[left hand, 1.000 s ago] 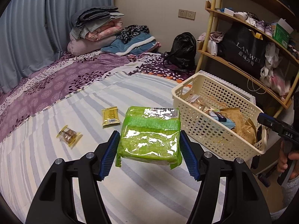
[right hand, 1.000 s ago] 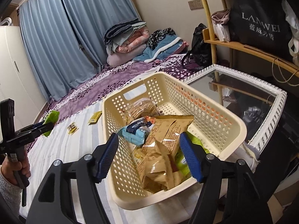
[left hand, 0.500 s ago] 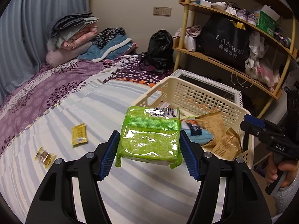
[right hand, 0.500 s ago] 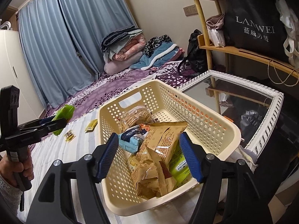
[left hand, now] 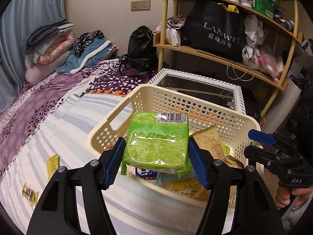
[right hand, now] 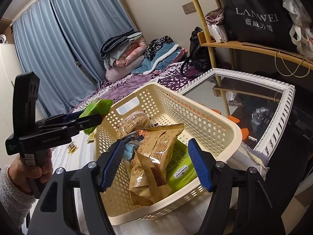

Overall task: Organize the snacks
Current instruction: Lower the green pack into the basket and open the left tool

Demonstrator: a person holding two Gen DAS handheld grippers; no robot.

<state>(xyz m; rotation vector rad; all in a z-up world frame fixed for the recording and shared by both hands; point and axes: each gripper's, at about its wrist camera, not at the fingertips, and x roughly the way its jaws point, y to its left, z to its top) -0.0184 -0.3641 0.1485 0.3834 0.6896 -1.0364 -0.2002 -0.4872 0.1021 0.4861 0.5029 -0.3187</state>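
Left wrist view: left claw clamps the green pack by both side edges, held in the air at the basket's near rim, partly over the snacks inside. To do this well, I judge: carry it a little further over the opening, lower it onto the brown bag, then part the fingers. Keep clear of the rim. On the bed, left of the basket, a yellow sachet and a wrapped sweet lie loose. Right claw hangs by the basket's right corner, near the drop path.

Right wrist view: right claw gapes wide and empty above the basket's near end, over the brown bag and a green box. It may need to back off. Left claw with the pack sits at the basket's left rim. A white-framed mirror lies just beyond the basket.
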